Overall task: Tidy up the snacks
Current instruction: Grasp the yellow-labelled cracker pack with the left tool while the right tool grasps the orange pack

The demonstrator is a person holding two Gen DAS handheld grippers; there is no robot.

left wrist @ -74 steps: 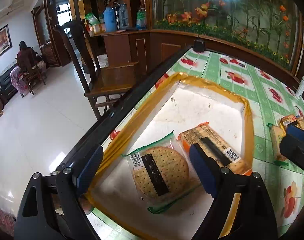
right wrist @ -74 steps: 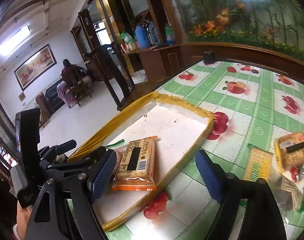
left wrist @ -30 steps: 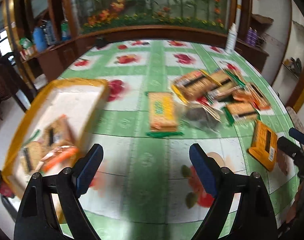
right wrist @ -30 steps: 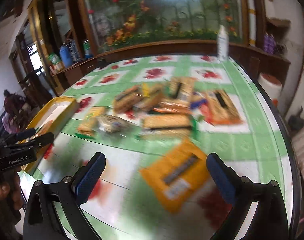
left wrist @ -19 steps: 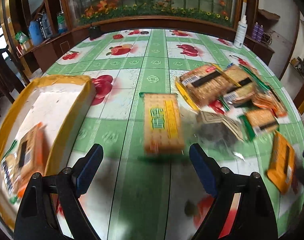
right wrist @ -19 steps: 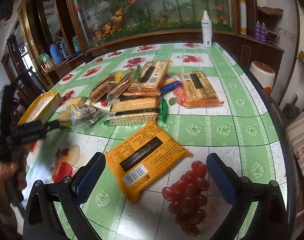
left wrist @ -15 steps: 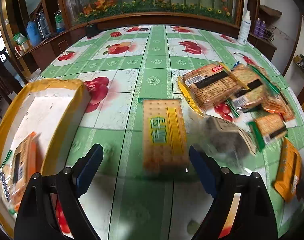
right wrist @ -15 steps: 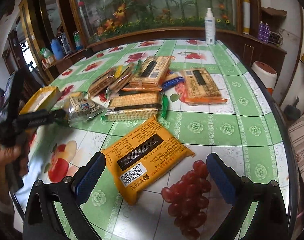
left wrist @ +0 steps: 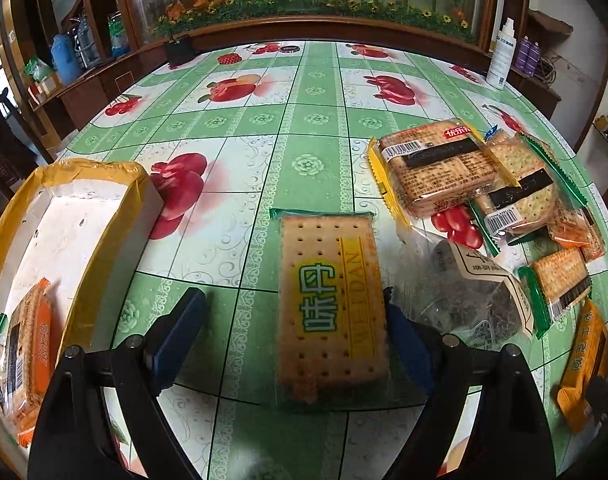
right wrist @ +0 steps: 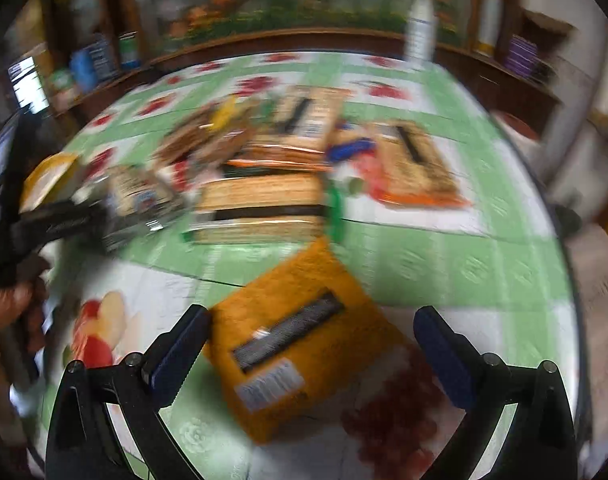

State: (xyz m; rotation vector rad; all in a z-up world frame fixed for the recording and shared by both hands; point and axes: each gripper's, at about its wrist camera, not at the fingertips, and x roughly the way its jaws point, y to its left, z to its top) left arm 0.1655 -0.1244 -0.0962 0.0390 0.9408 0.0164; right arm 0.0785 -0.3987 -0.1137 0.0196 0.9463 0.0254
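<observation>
On the worktop, a cracker pack lies centre frame; tray at left, heaped snack packs at right.

Left gripper is hanging low over the table, jaws spread wide, blue pads gripping nothing. Right gripper is likewise gaping wide, pointing down and forward, view blurred. Person's left hand is showing at the left edge, wrapped around the other gripper's handle.
</observation>
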